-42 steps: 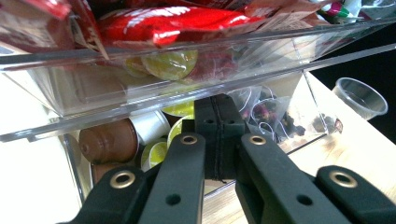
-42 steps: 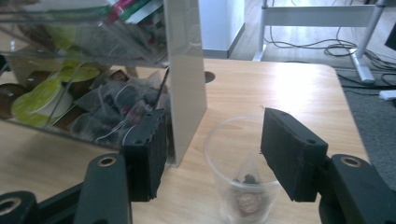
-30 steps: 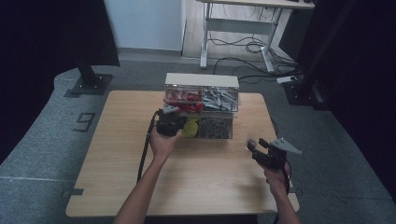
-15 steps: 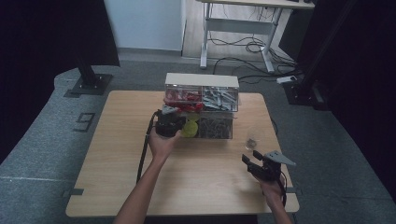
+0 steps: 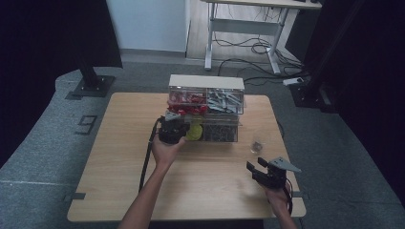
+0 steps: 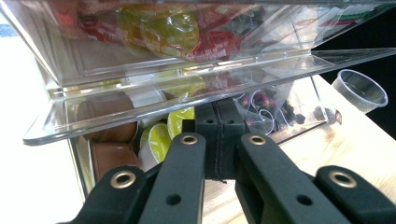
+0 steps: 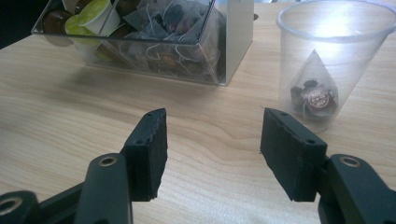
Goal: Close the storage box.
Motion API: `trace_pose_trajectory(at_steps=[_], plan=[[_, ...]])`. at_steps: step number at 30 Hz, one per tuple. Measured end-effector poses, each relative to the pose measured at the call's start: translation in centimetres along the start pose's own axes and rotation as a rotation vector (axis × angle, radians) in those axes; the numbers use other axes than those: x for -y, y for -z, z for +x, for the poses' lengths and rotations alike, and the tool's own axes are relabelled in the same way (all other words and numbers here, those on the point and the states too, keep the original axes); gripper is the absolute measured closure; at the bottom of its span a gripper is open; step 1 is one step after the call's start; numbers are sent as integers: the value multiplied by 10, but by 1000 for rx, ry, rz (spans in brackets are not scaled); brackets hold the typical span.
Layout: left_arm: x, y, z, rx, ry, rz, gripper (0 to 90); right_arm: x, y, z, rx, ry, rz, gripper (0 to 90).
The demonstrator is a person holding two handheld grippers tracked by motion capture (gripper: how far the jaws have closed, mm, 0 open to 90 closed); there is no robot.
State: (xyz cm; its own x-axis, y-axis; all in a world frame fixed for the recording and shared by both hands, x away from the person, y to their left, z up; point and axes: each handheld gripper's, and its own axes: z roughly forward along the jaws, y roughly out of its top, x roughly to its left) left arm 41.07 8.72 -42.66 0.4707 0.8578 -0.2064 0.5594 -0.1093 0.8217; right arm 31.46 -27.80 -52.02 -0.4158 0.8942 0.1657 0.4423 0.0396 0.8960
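My left gripper [image 6: 219, 140] has its jaws pressed together, nothing between them. The tips sit just under the raised clear lid [image 6: 187, 93] of the organizer's [image 5: 206, 102] lower tier, and the lid appears to rest on them. Behind the tips lie green pods [image 6: 156, 140] and brown pods [image 6: 109, 133]; tea bags [image 6: 271, 109] fill the compartment beside them. In the high view this gripper [image 5: 173, 130] is at the organizer's front left corner, my left hand [image 5: 165, 150] behind it.

My right gripper [image 7: 212, 147] has its jaws apart and empty, held just over bare table [image 7: 70, 121]. Neither pad touches anything. Ahead of the right-hand jaw stands a clear cup [image 7: 334, 60], upright, with one pyramid tea bag [image 7: 313, 95] at its bottom. The cup is apart from the jaws and just beside the organizer's corner in the right gripper view. From above, the cup [image 5: 257, 145] stands near the organizer's front right corner, and the right gripper [image 5: 260, 171] lies nearer me, close to the table's near right edge.

Upper tier: red packets [image 5: 188, 100] left, grey packets [image 5: 224, 99] right.
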Motion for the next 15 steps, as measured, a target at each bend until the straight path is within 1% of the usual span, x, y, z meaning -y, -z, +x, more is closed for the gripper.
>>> trace_pose_trajectory(at_steps=[9,15], plan=[[10,0,1,3,2,7,900,5,0,2,-3,3,10,409],[18,-2,4,5,9,23,900,7,-2,5,-6,10,20,409]])
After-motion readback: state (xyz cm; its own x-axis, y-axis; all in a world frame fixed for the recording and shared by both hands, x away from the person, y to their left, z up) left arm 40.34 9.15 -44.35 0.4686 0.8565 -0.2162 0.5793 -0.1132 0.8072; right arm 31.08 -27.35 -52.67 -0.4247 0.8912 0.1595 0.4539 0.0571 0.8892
